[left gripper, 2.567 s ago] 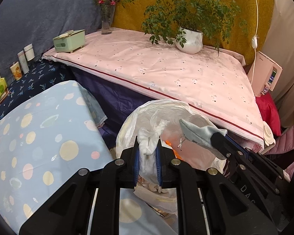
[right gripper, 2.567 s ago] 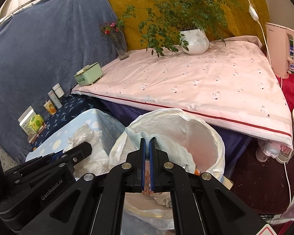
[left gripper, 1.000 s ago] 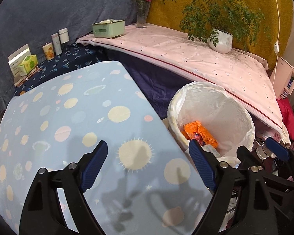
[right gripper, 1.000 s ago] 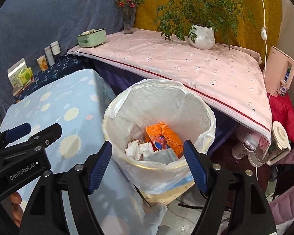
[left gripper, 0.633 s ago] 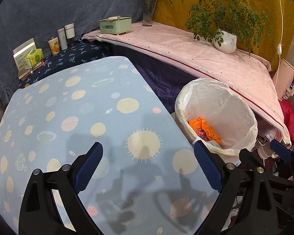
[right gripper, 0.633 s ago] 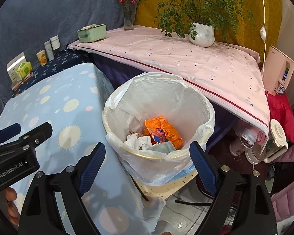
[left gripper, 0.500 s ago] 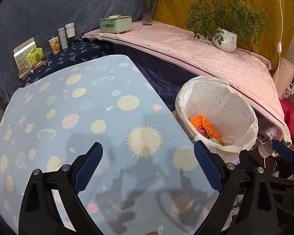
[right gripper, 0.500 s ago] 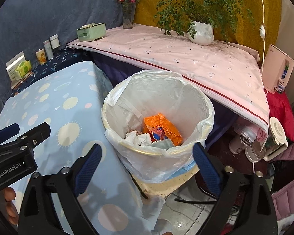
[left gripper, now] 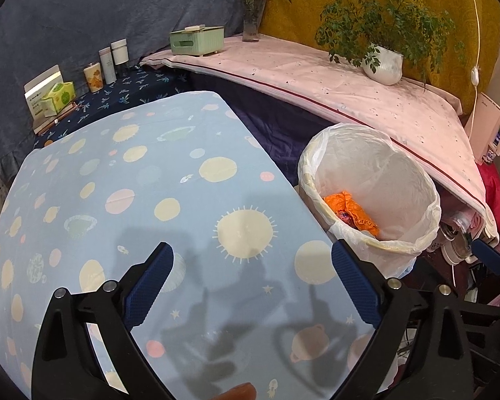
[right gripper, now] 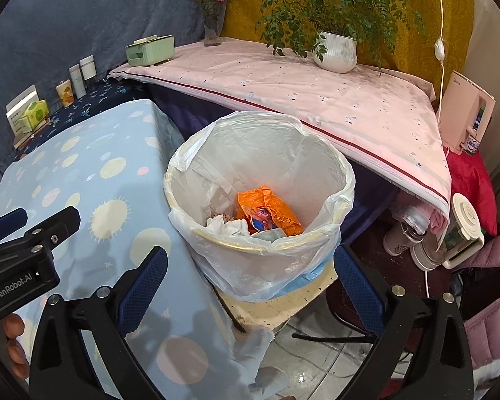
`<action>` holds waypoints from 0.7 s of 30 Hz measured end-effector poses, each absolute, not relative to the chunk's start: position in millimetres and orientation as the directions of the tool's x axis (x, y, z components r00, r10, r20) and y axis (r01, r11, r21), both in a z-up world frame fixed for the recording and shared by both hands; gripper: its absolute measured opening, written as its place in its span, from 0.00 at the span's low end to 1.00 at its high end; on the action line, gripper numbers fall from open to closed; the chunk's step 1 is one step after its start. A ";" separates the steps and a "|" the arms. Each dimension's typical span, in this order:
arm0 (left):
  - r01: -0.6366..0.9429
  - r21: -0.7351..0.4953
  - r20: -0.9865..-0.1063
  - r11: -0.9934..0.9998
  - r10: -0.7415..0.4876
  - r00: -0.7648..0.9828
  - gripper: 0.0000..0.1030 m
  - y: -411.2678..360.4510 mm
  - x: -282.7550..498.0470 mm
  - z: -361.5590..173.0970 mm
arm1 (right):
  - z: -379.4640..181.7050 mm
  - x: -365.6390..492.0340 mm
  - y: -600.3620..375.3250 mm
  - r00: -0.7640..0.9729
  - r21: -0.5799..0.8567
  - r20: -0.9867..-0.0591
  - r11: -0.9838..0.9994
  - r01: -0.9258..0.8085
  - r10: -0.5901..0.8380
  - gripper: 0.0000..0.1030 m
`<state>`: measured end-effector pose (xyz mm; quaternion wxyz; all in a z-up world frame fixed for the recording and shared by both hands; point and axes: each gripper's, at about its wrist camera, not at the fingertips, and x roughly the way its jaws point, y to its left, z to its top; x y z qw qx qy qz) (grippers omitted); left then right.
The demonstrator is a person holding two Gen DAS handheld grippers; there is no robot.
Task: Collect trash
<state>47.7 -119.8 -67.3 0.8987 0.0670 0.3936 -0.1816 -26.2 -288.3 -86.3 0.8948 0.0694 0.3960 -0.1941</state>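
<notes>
A bin with a white plastic liner (right gripper: 336, 166) stands beside the table; it also shows in the left wrist view (left gripper: 416, 180). Inside lie an orange wrapper (right gripper: 266, 210), crumpled white tissue (right gripper: 226, 225) and a pale mask (right gripper: 270, 235). My left gripper (left gripper: 253, 283) is open and empty above the blue planet-print tablecloth (left gripper: 133, 166). My right gripper (right gripper: 246, 283) is open and empty, above and in front of the bin. The left gripper's body (right gripper: 26, 250) shows at the left of the right wrist view.
A pink-covered table (right gripper: 316, 93) behind the bin carries a potted plant (right gripper: 336, 50), a green box (right gripper: 150, 50) and a flower vase (right gripper: 213, 26). Small containers (left gripper: 113, 60) and a tissue box (left gripper: 55, 98) stand at far left. A kettle (right gripper: 463, 226) is right of the bin.
Both grippers let go of the tissue and the mask over the bin, opened wide, and pulled back and up. The dropped items now lie in the bin.
</notes>
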 end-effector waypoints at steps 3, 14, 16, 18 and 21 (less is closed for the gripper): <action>0.382 -0.012 -0.730 0.924 -0.269 0.629 0.90 -122.2 45.3 -68.3 | -86.0 -26.7 -288.1 0.607 -0.043 -0.735 0.914 0.403 -0.302 0.93; 0.374 0.006 -0.727 0.927 -0.253 0.639 0.91 -122.1 43.0 -69.4 | -86.6 -29.7 -288.6 0.597 -0.072 -0.734 0.912 0.403 -0.322 0.93; 0.372 0.004 -0.728 0.928 -0.252 0.637 0.91 -122.1 43.2 -69.2 | -86.4 -30.9 -288.2 0.597 -0.076 -0.733 0.912 0.404 -0.325 0.93; 0.364 0.004 -0.729 0.931 -0.247 0.639 0.91 -121.9 43.7 -69.1 | -86.2 -32.0 -288.5 0.597 -0.077 -0.733 0.911 0.404 -0.327 0.93; 0.355 -0.004 -0.730 0.935 -0.245 0.638 0.91 -120.4 43.7 -69.4 | -85.7 -33.4 -290.2 0.595 -0.077 -0.733 0.909 0.409 -0.330 0.93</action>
